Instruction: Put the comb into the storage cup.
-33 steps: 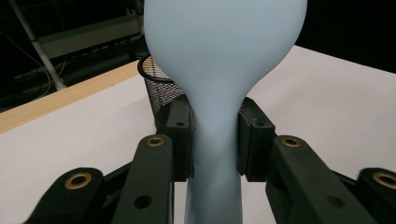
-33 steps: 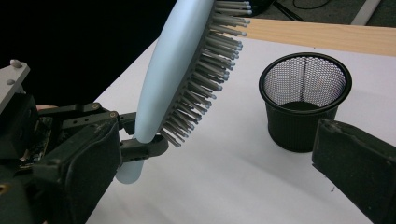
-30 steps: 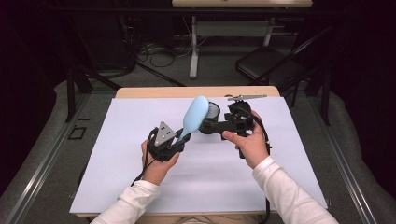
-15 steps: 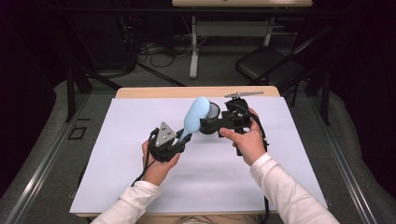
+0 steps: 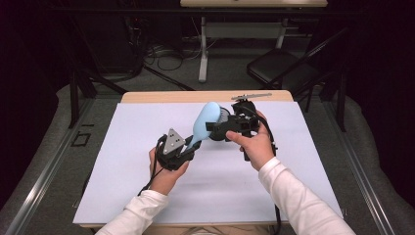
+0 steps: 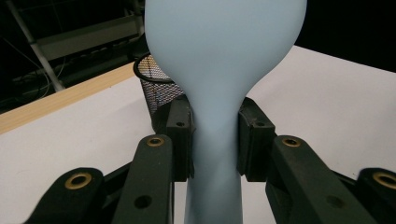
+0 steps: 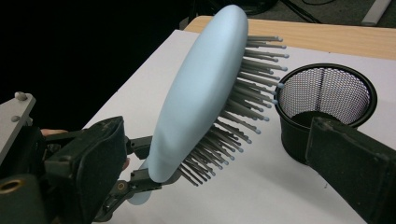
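Both tongs work one light-blue hairbrush at frame centre: my left gripper clamps its handle, my right gripper, jaws wide and just closing, straddles the head. Next, probably pinch it, then drop it in the mesh cup.

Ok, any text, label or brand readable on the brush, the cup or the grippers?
None. The brush back is plain light blue, the mesh cup bears no label, and neither the left gripper nor the right gripper shows any lettering.
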